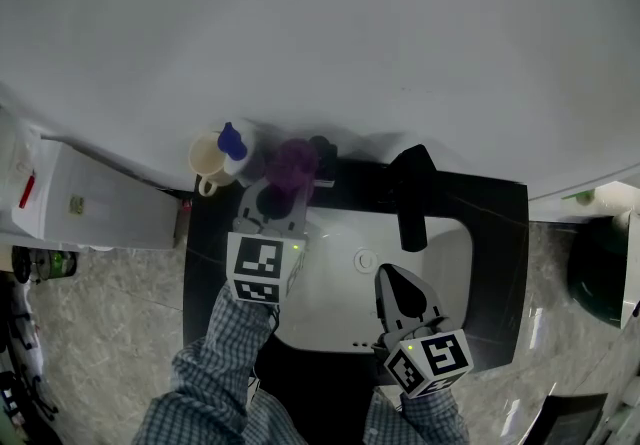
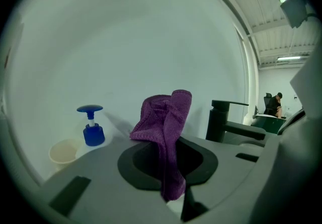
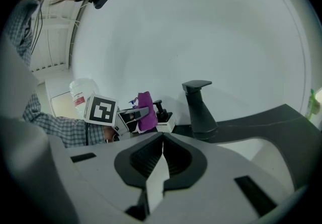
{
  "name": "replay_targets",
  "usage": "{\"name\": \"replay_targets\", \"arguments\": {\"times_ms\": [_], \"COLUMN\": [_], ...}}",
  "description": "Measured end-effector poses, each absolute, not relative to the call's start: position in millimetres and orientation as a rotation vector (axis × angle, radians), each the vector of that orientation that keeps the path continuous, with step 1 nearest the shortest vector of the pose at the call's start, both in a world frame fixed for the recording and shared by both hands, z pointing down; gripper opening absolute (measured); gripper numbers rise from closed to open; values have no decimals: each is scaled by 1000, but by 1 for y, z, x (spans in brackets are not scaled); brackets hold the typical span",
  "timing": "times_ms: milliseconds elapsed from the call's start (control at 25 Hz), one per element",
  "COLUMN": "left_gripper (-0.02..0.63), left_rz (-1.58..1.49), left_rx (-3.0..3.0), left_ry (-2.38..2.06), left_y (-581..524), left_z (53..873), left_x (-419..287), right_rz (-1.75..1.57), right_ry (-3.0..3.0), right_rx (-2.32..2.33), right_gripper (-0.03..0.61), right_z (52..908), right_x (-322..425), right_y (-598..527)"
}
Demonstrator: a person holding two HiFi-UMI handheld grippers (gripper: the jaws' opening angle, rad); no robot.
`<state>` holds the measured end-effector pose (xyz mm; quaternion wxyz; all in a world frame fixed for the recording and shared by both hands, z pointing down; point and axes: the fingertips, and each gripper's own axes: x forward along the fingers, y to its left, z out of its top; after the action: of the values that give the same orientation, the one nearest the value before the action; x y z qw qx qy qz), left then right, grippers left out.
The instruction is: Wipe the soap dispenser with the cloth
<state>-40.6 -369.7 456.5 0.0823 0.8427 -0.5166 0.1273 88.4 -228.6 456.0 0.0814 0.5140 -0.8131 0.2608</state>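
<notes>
My left gripper (image 1: pixel 283 185) is shut on a purple cloth (image 1: pixel 292 164), which bunches up above the jaws and hangs down between them (image 2: pixel 168 137). A blue pump soap dispenser (image 2: pixel 92 127) stands on the counter's back left corner (image 1: pixel 232 142), left of the cloth and apart from it. A second dispenser with a black pump (image 3: pixel 161 109) on a white body sits just behind the cloth. My right gripper (image 1: pixel 392 280) hangs over the front of the white basin, shut with nothing in it (image 3: pixel 162 143).
A cream cup (image 1: pixel 207 162) stands beside the blue dispenser. The black faucet (image 1: pixel 412 195) rises at the back of the basin (image 1: pixel 330 303), right of the cloth. The black countertop (image 1: pixel 495 253) surrounds the basin. A white cabinet (image 1: pixel 95 198) stands to the left.
</notes>
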Motion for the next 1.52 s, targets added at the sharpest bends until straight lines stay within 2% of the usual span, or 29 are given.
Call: {"name": "replay_targets", "arguments": {"times_ms": [360,880,1520], "left_gripper": [57,57,57], "left_rz": [537,568,298], "left_rx": [2476,2433,2504], "left_ry": [-1437,-1358,-1530], "left_y": [-359,-341,-356], "left_z": [498,522,411], "left_x": [-21,-5,-24], "right_rz": [799,823,818], "right_ry": [-2408,-2412,-2463], "right_rx": [1560,1553,1509], "right_gripper": [18,18,18], "right_z": [462,467,451], "right_x": [101,104,101], "right_y": [-223,-214,-214]}}
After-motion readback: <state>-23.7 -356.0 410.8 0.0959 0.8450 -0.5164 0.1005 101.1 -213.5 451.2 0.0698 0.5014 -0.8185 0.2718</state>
